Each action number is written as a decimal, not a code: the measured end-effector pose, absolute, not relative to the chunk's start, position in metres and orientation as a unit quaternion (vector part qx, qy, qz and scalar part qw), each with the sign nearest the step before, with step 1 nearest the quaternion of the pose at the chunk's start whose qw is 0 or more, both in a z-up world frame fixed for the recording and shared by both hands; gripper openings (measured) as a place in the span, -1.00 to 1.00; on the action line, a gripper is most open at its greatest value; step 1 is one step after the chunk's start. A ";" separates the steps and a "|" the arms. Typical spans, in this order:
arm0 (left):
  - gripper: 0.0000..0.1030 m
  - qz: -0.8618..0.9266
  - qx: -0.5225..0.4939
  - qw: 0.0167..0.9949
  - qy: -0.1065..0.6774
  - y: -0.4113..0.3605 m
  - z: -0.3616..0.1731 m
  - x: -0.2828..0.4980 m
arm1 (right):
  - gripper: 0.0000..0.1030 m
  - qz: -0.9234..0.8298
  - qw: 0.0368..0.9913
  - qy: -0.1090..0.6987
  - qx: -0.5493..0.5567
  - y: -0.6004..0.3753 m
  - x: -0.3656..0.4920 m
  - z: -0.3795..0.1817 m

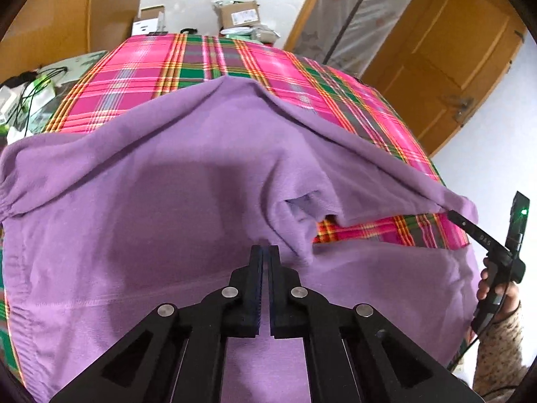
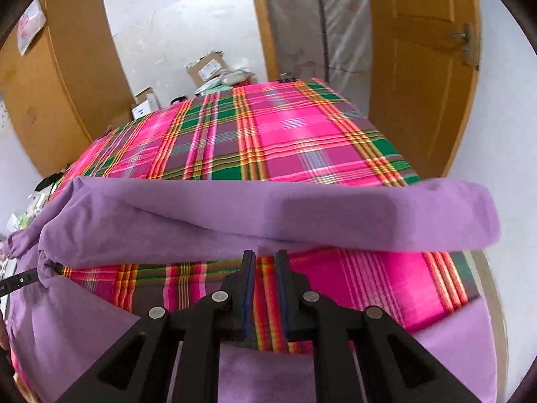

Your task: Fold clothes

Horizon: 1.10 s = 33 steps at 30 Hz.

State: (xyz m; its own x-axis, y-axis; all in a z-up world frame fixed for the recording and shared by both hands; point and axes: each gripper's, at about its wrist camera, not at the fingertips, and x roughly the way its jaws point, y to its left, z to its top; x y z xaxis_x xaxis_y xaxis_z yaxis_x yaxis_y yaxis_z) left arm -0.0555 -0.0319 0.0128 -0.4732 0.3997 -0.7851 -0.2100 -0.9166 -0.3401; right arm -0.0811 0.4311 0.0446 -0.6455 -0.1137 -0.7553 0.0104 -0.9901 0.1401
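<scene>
Purple garment [image 1: 167,184] tight between left gripper's [image 1: 265,250] and right gripper's [image 2: 265,255] fingers [image 2: 246,285], over plaid tablecloth [image 2: 285,134]; boxes [image 1: 240,15] beyond.

Far plaid tablecloth [image 2: 285,134] bare, raised purple garment [image 2: 268,215] bars the way — boxes [image 1: 240,15] behind

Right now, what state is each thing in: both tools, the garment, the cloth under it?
Left tool: shut, garment edge puckered at its tip.
Right tool: shut on a raised fold of the garment.
Garment: purple, partly folded, one edge lifted off the cloth, the rest lying flat.
Cloth: plaid, spread flat, bare at the far side.
</scene>
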 end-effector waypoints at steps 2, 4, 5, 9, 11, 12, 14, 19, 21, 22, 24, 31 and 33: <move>-0.95 0.855 -0.477 0.175 -0.103 -0.035 0.015 -0.056 | -0.77 -0.905 0.035 -0.046 0.422 0.429 -0.087 0.043; -0.95 0.863 -0.464 0.172 -0.101 -0.035 0.023 -0.056 | -0.77 -0.908 0.023 -0.019 0.417 0.428 -0.091 0.045; -0.95 0.867 -0.457 0.171 -0.101 -0.036 0.028 -0.057 | -0.76 -0.909 0.022 -0.005 0.415 0.426 -0.092 0.045; -0.83 0.873 -0.442 0.178 -0.103 -0.031 0.040 -0.066 | -0.17 -0.908 0.061 0.047 0.412 0.414 -0.095 0.046; -0.83 0.876 -0.437 0.181 -0.096 -0.024 0.045 -0.073 | -0.17 -0.905 0.072 0.079 0.411 0.406 -0.098 0.044; -0.83 0.877 -0.435 0.184 -0.093 -0.021 0.046 -0.076 | -0.17 -0.903 0.072 0.092 0.414 0.404 -0.100 0.042; -0.81 0.876 -0.434 0.189 -0.091 -0.015 0.046 -0.081 | -0.17 -0.898 0.067 0.112 0.420 0.401 -0.104 0.038; -0.77 0.873 -0.442 0.191 -0.079 0.001 0.040 -0.093 | -0.17 -0.894 0.057 0.154 0.418 0.398 -0.109 0.031; -0.77 0.871 -0.447 0.190 -0.072 0.006 0.036 -0.096 | -0.21 -0.896 0.059 0.150 0.415 0.402 -0.111 0.033; -0.77 0.870 -0.450 0.190 -0.070 0.007 0.034 -0.098 | -0.34 -0.897 0.060 0.147 0.413 0.403 -0.112 0.035; -0.77 0.869 -0.453 0.189 -0.066 0.010 0.031 -0.100 | -0.63 -0.899 0.063 0.141 0.411 0.407 -0.115 0.037; -0.77 0.868 -0.456 0.188 -0.063 0.010 0.026 -0.102 | -0.94 -0.907 0.054 0.150 0.389 0.411 -0.134 0.051; -0.77 0.868 -0.455 0.188 -0.063 0.010 0.027 -0.101 | -0.94 -0.909 0.046 0.163 0.381 0.410 -0.146 0.053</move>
State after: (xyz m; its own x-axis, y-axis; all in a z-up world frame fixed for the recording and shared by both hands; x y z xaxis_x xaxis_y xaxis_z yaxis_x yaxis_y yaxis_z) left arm -0.1015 0.0096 0.0265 -0.5143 0.3842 -0.7667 -0.2685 -0.9212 -0.2815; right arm -0.1457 0.4103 0.0533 -0.7056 0.0411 -0.7074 0.2078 -0.9424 -0.2621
